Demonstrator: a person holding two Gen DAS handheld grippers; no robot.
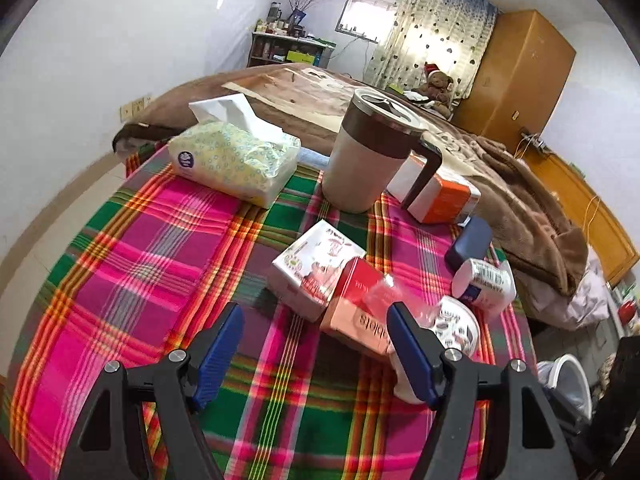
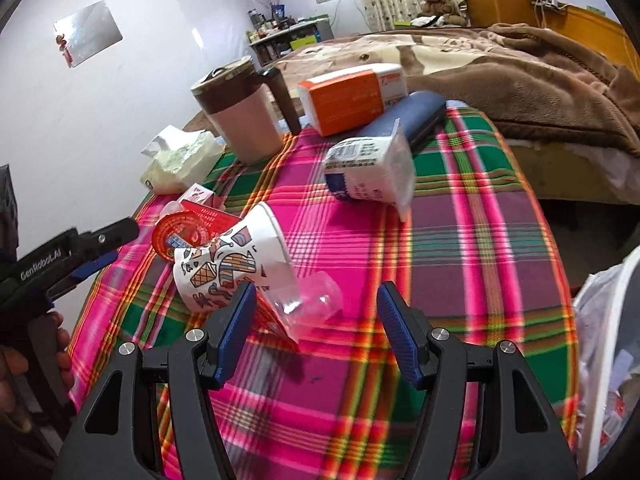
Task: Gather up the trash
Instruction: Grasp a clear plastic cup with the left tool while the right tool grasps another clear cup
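On the plaid table lie a patterned paper cup on its side, a clear plastic cup, a white yogurt cup on its side, a red-pink box and a white illustrated carton. My right gripper is open and empty, with the clear cup just ahead between its fingers. My left gripper is open and empty just short of the red-pink box; it also shows in the right wrist view at the left. The paper cup and yogurt cup lie to its right.
A lidded mug, a tissue pack, an orange-white box and a dark blue case stand at the table's far side. A bed with a brown blanket lies beyond. A white bin with a bag stands right of the table.
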